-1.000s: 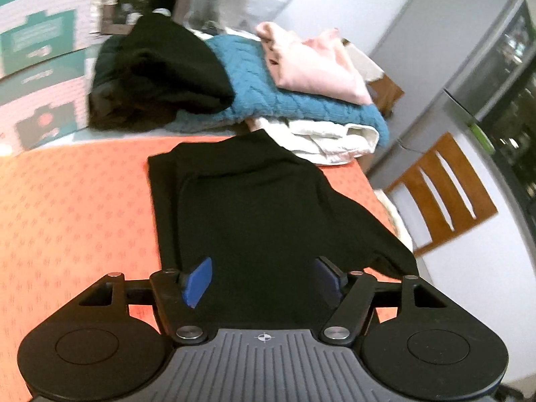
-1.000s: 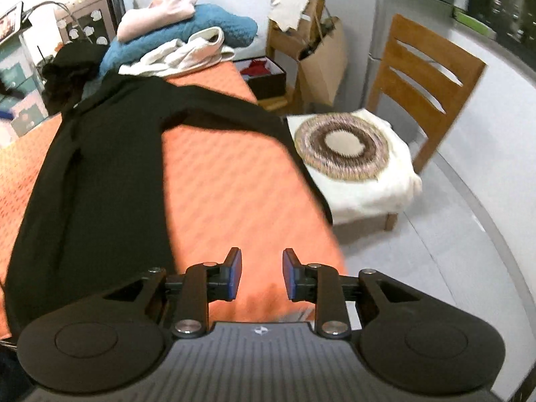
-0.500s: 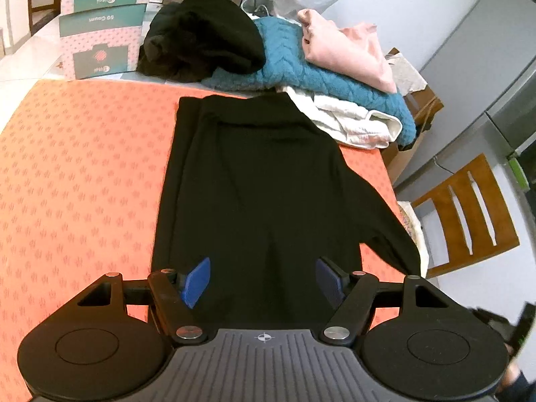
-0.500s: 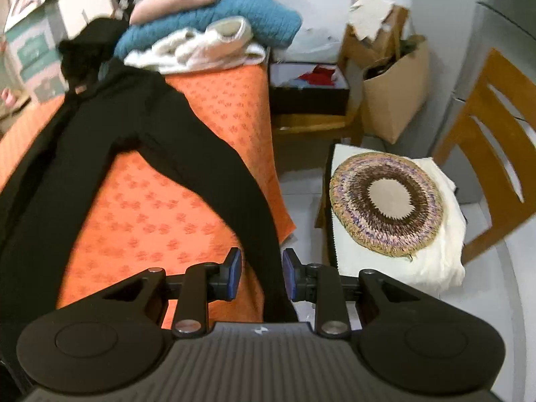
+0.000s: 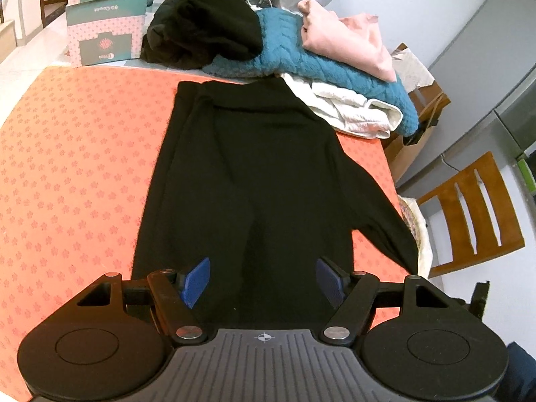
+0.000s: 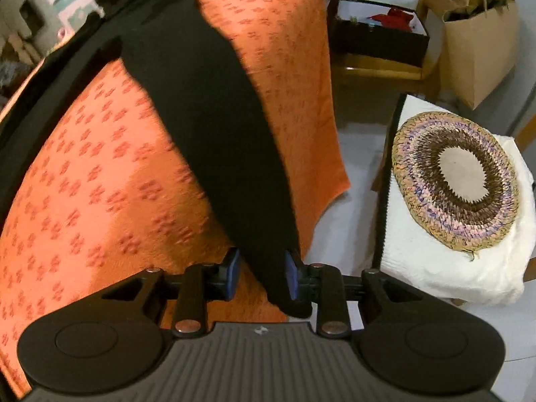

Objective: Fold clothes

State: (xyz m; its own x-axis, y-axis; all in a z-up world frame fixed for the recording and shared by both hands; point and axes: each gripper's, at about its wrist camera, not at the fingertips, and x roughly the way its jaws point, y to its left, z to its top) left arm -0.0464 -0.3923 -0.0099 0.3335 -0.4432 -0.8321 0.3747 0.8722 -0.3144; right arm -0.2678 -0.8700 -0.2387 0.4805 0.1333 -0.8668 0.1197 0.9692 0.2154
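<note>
A black long-sleeved sweater point(image 5: 254, 167) lies flat on the orange tablecloth point(image 5: 67, 167), collar at the far end. Its left sleeve looks folded in over the body. Its right sleeve point(image 5: 378, 221) slants out to the table's right edge. My left gripper point(image 5: 263, 281) is open above the near hem, blue pads wide apart and nothing between them. In the right wrist view the sleeve point(image 6: 217, 117) runs down over the cloth's edge. Its cuff end hangs between the fingers of my right gripper point(image 6: 263, 274), which stands open with a narrow gap, the right pad against the fabric.
Across the table's far end lies a pile: a black garment point(image 5: 207, 20), a teal knit point(image 5: 301, 60), a pink top point(image 5: 348, 43), a white one point(image 5: 351, 110). Boxes point(image 5: 104, 33) stand far left. Right of the table are a woven round mat point(image 6: 455, 181) on a chair and a paper bag point(image 6: 479, 43).
My right gripper has dropped toward the table's right edge and come around the sleeve's cuff, at the same opening. My left gripper has drawn back, so more of the sweater shows.
</note>
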